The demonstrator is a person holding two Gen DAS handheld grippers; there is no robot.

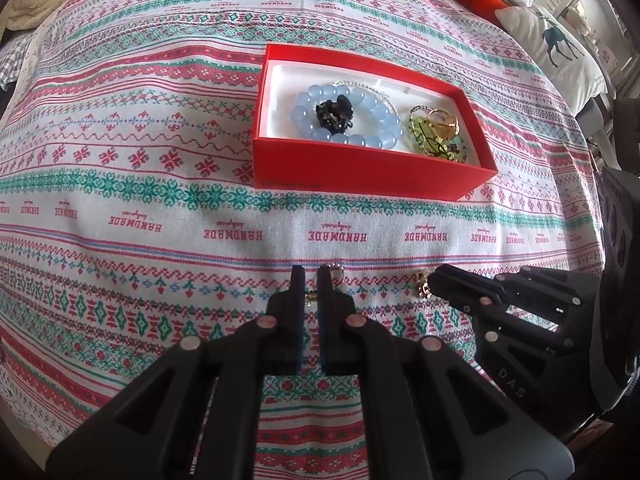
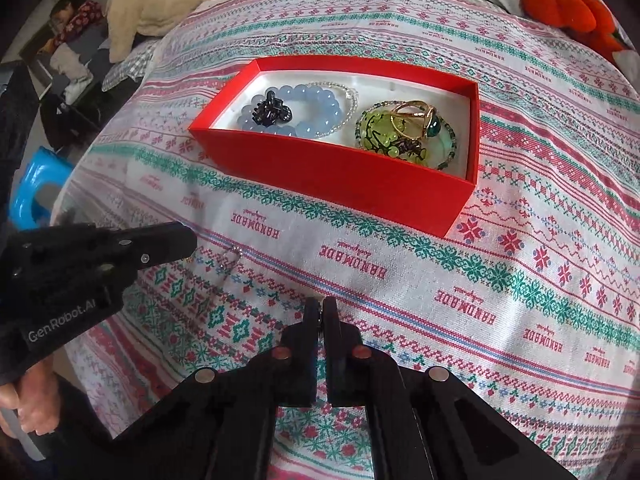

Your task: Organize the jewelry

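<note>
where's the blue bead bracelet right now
The blue bead bracelet lies in the left half of the red box in both wrist views, ringed around a small black clip, with the green pendant to its right.

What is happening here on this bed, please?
A person is tidying jewelry with a gripper in each hand. The red box on the patterned cloth already holds a blue bead bracelet, a black clip and a gold ring. Both the left gripper and the right gripper are shut, each on a small gold piece, near the cloth.
</note>
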